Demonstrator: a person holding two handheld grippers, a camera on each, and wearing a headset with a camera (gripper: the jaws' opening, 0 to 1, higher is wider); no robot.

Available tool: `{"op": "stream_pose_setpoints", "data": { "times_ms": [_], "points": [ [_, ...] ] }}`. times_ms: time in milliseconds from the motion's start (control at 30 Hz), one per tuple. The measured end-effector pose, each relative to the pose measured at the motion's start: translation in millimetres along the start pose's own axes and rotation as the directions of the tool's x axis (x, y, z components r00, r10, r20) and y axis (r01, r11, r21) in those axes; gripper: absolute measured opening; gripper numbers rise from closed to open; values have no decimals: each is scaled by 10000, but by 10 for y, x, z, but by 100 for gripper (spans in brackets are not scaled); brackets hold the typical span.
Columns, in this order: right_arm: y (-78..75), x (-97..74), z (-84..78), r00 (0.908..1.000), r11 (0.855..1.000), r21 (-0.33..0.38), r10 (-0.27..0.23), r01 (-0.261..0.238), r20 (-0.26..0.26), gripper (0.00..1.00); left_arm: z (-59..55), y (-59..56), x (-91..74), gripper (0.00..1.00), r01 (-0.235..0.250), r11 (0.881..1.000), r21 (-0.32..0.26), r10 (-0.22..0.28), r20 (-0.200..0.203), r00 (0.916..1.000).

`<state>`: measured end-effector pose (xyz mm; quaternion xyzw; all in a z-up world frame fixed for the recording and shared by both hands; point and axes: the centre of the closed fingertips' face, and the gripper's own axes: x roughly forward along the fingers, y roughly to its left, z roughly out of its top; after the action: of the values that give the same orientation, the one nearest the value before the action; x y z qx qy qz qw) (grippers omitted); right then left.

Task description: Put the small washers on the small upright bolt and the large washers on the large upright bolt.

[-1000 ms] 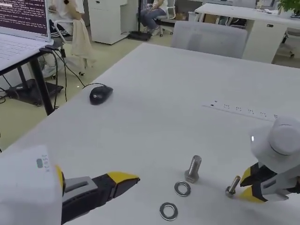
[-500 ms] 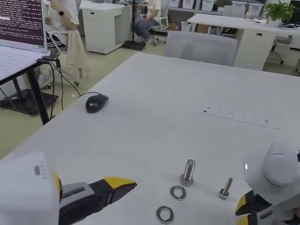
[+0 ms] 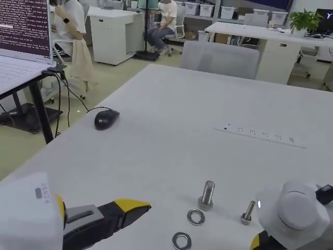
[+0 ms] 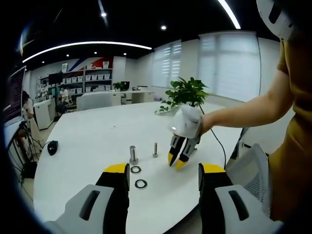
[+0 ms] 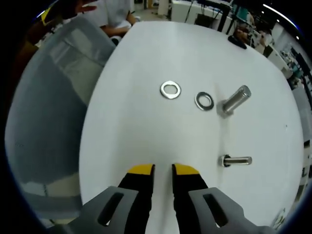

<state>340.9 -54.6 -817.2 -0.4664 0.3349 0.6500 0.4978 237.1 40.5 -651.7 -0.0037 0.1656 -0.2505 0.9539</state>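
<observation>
The washers point(image 3: 195, 216) lie flat on the white tabletop point(image 3: 156, 130), near the foot of the threaded large bolt point(image 3: 206, 194). The small bolt point(image 3: 248, 212) stands beside it. The washers are thin, smooth steel rings, light and stiff. They look slippery to lift, so I'd pinch one across its rim. The left hand-held gripper point(image 4: 164, 170) gapes wide. The right hand-held gripper point(image 5: 162, 169) is empty, its jaws narrowly apart.
</observation>
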Motion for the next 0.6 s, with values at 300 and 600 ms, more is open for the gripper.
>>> {"op": "stream_pose_setpoints", "data": {
  "times_ms": [300,600],
  "points": [
    [31,84,188,9994,9980,-532,348,-348,-5,18,8,59,-6,56,-147,9999,-88,148,116,9998],
    [41,197,364,9985,9940,-961,531,-518,103,20,7,120,1,56,-291,9994,-175,295,188,9994]
  ]
}}
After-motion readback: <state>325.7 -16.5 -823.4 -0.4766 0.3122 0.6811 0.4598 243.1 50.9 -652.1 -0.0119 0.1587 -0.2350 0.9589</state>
